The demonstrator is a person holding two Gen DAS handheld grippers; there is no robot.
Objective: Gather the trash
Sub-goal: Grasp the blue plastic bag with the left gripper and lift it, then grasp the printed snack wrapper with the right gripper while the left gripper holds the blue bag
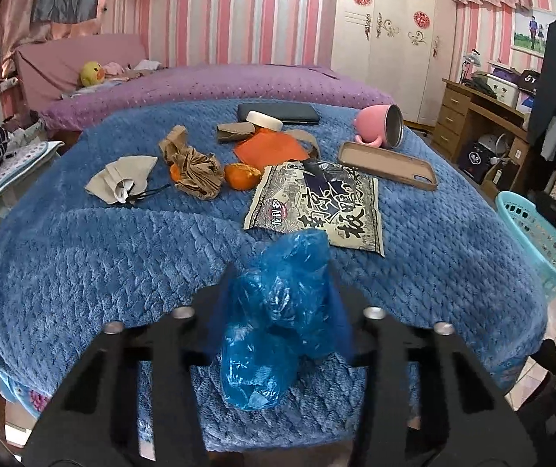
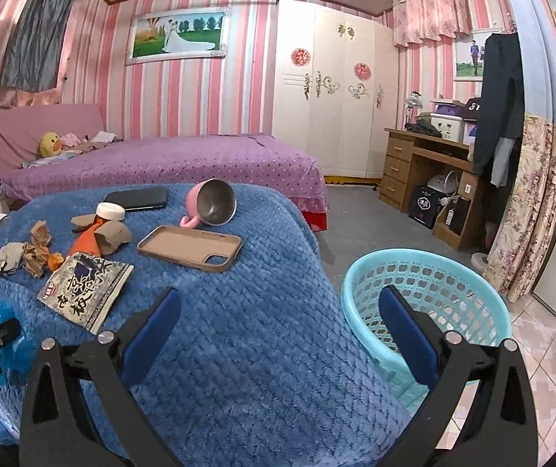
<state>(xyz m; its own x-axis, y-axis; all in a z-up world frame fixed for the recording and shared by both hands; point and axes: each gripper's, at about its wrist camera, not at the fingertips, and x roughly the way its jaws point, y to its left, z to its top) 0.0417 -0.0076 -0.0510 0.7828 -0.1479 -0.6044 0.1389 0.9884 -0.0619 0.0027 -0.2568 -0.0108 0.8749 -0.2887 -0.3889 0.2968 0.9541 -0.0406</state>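
Left gripper [image 1: 278,311] pinches the blue plastic bag [image 1: 274,323], right gripper [image 2: 278,334] spread empty: best keep that pinch firm until it's above the basket [image 2: 426,272].

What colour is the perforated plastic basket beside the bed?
Light turquoise. The perforated plastic basket shows best in the right wrist view, standing on the floor.

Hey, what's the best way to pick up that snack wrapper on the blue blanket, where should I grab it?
Pinch the snack wrapper at its near edge, which lifts slightly off the blanket. It lies flat, so a straight top grasp would likely catch the plush fabric. Come in low from the near side with the open right hand-held gripper; the left hand-held gripper is shut on the blue bag.
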